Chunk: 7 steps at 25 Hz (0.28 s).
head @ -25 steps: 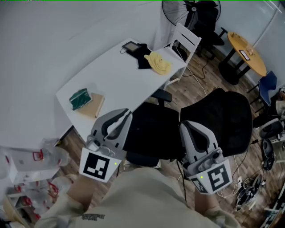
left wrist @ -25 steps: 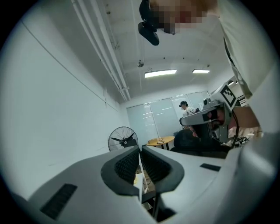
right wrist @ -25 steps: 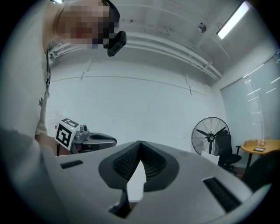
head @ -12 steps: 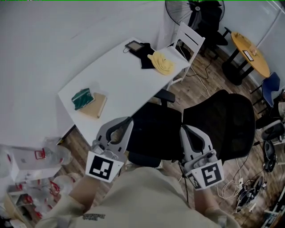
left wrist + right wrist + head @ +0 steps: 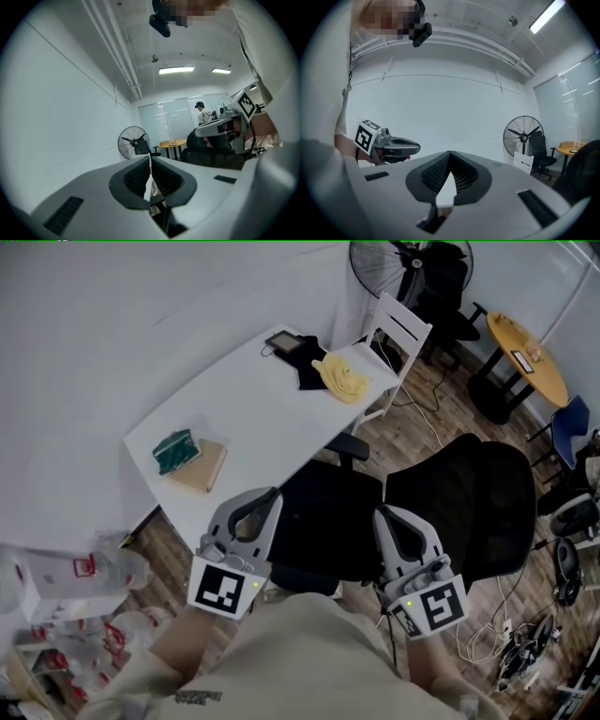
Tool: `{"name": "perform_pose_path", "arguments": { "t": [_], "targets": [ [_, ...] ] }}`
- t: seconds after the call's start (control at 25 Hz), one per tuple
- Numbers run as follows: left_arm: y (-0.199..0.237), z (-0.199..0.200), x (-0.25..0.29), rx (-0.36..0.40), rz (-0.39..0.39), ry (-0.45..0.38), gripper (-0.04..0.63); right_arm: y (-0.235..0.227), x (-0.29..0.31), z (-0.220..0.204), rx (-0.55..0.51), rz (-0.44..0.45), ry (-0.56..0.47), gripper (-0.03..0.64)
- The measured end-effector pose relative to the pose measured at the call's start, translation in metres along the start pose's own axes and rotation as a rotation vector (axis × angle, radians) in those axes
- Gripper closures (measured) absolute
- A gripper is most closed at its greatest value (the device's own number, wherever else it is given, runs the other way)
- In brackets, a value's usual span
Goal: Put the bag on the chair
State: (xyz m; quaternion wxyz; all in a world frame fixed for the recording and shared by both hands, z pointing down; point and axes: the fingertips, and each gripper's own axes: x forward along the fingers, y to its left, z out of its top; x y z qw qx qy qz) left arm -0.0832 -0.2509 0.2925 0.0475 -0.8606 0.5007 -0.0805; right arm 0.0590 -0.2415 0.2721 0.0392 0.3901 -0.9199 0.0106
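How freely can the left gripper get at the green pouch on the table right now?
Probably yes: the left gripper sits by the table's edge and nothing stands between it and the green pouch, but its jaws are shut and must open first.

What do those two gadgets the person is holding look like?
The left gripper and right gripper are matching light grey plastic shells, each tapering to two curved jaws lined with dark ribbed pads. Each carries a cube with black-and-white square markers at its rear, beside a small green light. The person wears a pale beige top.
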Motion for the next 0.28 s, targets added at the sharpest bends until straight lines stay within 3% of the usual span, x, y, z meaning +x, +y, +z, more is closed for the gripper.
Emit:
{"name": "perform_pose_path", "arguments": {
  "t": [0.28],
  "targets": [
    [0.0007,-0.0020,0.0002,0.016,-0.004,0.006,0.566,-0.0052,0.0004,-0.0026,0.003,-0.001,-0.001,0.595]
  ]
}}
